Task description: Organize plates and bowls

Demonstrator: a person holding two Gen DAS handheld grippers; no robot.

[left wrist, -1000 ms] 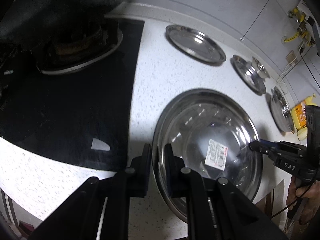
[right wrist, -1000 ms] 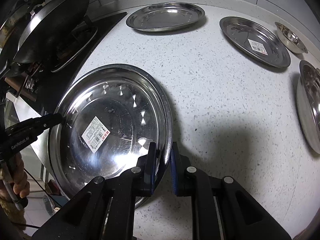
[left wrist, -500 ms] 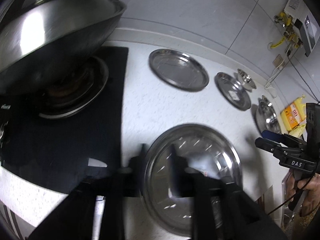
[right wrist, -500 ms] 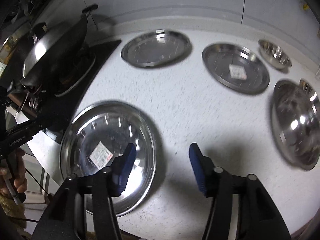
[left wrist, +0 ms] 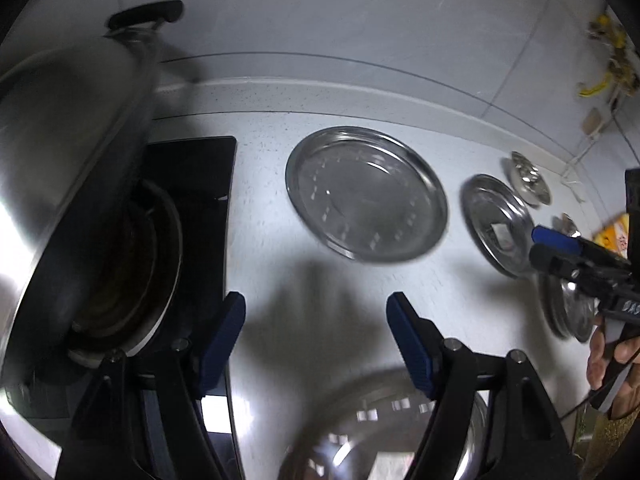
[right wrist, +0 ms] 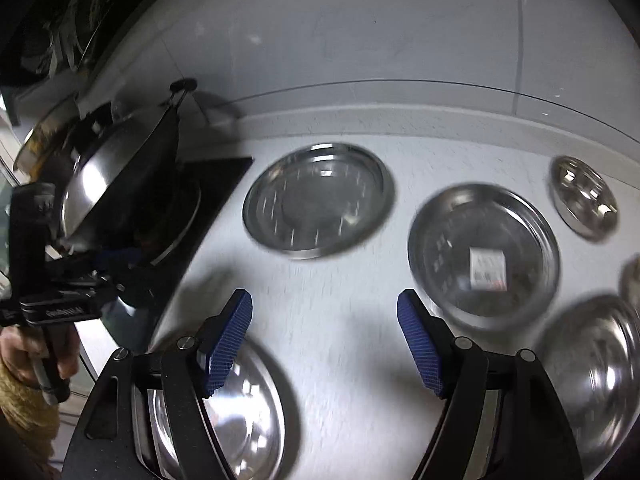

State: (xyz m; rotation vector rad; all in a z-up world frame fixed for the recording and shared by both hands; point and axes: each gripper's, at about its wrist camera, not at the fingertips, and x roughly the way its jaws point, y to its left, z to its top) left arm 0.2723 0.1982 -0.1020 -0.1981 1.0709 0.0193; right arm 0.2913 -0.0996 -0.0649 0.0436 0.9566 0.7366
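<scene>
A big steel plate (left wrist: pixel 380 432) lies flat on the speckled counter, low in both views (right wrist: pixel 244 412). My left gripper (left wrist: pixel 318 336) hovers above its far rim, jaws opening wide, nothing between them. My right gripper (right wrist: pixel 324 340) hangs over the counter beside that plate, jaws also opening and empty. Farther back sit a bare steel plate (left wrist: pixel 366 194) (right wrist: pixel 318 200), a labelled plate (right wrist: pixel 484 252) (left wrist: pixel 498 224) and a small bowl (right wrist: pixel 584 196) (left wrist: pixel 528 178). A deeper steel bowl (right wrist: pixel 596 368) lies at the right. The views are motion-blurred.
A black hob (left wrist: pixel 200 208) with a large wok (left wrist: pixel 68 168) fills the left side. The tiled wall runs behind the counter. A hand holds the right gripper (left wrist: pixel 560 248) at the right edge of the left wrist view. Yellow packets (left wrist: pixel 612 236) stand beyond it.
Both grippers were shut on the big plate's rim a second ago. They have let go, opened wide and risen away, and the plate now lies low in both views.
</scene>
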